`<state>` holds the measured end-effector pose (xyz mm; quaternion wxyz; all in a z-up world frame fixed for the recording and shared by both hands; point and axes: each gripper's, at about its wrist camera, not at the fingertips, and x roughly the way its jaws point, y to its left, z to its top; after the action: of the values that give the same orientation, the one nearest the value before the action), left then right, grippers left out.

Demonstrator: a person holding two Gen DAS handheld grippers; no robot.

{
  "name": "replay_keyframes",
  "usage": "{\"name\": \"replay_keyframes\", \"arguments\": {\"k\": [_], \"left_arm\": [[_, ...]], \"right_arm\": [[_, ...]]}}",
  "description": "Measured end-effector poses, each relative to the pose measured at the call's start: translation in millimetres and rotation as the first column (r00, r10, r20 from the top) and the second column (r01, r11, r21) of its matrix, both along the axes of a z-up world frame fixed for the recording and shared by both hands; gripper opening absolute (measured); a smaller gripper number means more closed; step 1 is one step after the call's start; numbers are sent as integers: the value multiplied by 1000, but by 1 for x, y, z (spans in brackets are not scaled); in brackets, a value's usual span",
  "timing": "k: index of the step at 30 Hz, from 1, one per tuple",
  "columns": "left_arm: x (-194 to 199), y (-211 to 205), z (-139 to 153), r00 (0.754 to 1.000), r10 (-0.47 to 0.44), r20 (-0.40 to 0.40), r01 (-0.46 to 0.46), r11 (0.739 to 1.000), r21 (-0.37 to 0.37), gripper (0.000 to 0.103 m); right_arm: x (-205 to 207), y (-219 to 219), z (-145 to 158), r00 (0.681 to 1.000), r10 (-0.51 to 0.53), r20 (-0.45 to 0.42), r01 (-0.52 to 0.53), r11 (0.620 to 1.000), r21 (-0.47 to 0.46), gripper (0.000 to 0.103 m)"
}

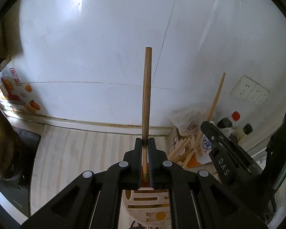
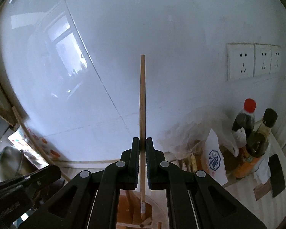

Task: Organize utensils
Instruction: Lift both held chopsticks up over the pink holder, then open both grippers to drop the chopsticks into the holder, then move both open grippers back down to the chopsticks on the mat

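My left gripper (image 1: 145,143) is shut on a wooden chopstick (image 1: 147,95) that stands upright, its lower tip over a cream slotted utensil holder (image 1: 148,206) below the jaws. My right gripper (image 2: 142,143) is shut on a second wooden chopstick (image 2: 142,99), also upright, its lower end reaching down into the holder (image 2: 158,210). The right gripper also shows in the left wrist view (image 1: 225,152) with its chopstick (image 1: 215,99) slanting up. The left gripper shows at the lower left of the right wrist view (image 2: 28,183).
A white tiled wall (image 1: 104,47) is close ahead. A plastic bag of wooden sticks (image 1: 185,133) and sauce bottles (image 2: 246,120) stand right, under wall sockets (image 2: 253,61). A metal pot (image 2: 7,162) and a stove (image 1: 15,152) sit left. The counter (image 1: 76,152) is striped.
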<state>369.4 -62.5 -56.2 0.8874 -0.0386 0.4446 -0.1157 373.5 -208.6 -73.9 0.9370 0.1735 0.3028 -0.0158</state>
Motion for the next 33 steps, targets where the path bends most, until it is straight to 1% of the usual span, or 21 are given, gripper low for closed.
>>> {"name": "replay_keyframes", "arguments": {"k": [2, 4, 5, 6, 8, 9, 10, 11, 13, 14, 15, 17, 19, 20, 21, 24, 25, 27, 28, 30, 33], "left_arm": [[-3, 0, -1, 1000, -13, -14, 12, 1000, -4, 4], [-5, 0, 1, 1000, -14, -26, 15, 1000, 14, 6], [-9, 1, 5, 1000, -11, -23, 11, 1000, 23, 6], [-13, 3, 9, 1000, -8, -11, 8, 1000, 26, 9], [-20, 6, 19, 1000, -5, 19, 4, 999, 33, 9], [-24, 8, 24, 1000, 2, 31, -3, 999, 35, 9], [-28, 12, 29, 999, 15, 42, -17, 999, 40, 10], [-31, 15, 33, 998, 27, 53, -30, 998, 49, 14], [-38, 24, 40, 996, 52, 69, -55, 997, 49, 29], [-41, 28, 41, 995, 65, 72, -69, 996, 52, 51], [-45, 33, 42, 993, 81, 83, -86, 995, 55, 70], [-54, 40, 42, 987, 116, 108, -124, 990, 72, 79], [-62, 45, 37, 986, 126, 108, -136, 987, 90, 80], [-66, 47, 32, 986, 135, 102, -145, 984, 104, 86], [-69, 49, 27, 985, 141, 97, -152, 981, 117, 102], [-79, 51, 5, 986, 144, 80, -156, 976, 155, 103], [-82, 51, -4, 987, 146, 66, -155, 974, 164, 103], [-89, 52, -25, 989, 145, 32, -149, 972, 182, 103], [-93, 53, -39, 989, 146, 9, -145, 969, 199, 103], [-101, 52, -61, 988, 151, -21, -143, 963, 228, 103], [-113, 53, -103, 983, 158, -92, -129, 955, 269, 103]], "right_arm": [[-2, -2, -4, 1000, 11, -9, -11, 1000, 2, 7], [-5, -3, -7, 999, 26, -25, -26, 1000, -2, 7], [-5, -3, -9, 998, 42, -36, -42, 999, 4, 7], [-6, -4, -10, 996, 63, -59, -62, 998, 18, 7], [-8, -8, -11, 991, 89, -97, -85, 995, 47, 7], [-11, -8, -10, 990, 93, -103, -88, 995, 48, 9], [-14, -10, -7, 990, 92, -106, -88, 995, 49, 14], [-18, -12, -5, 990, 92, -103, -87, 995, 55, 19], [-28, -19, 5, 993, 82, -88, -76, 994, 73, 37], [-33, -23, 10, 994, 75, -77, -69, 994, 82, 39], [-40, -27, 16, 996, 65, -66, -59, 995, 86, 44], [-49, -33, 26, 997, 51, -53, -46, 995, 89, 49], [-60, -38, 35, 998, 36, -51, -32, 997, 76, 53], [-67, -41, 38, 998, 30, -49, -27, 997, 69, 55], [-73, -41, 39, 998, 20, -57, -17, 998, 53, 60], [-91, -43, 36, 997, 10, -74, -8, 999, 32, 70], [-95, -45, 32, 997, 3, -82, -1, 1000, 29, 74], [-108, -47, 21, 995, -4, -95, 7, 999, 31, 78], [-114, -47, 15, 994, -12, -106, 15, 1000, 23, 83], [-124, -48, 2, 992, -23, -127, 24, 1000, 4, 86], [-137, -45, -28, 981, -36, -192, 31, 999, -29, 86]]}}
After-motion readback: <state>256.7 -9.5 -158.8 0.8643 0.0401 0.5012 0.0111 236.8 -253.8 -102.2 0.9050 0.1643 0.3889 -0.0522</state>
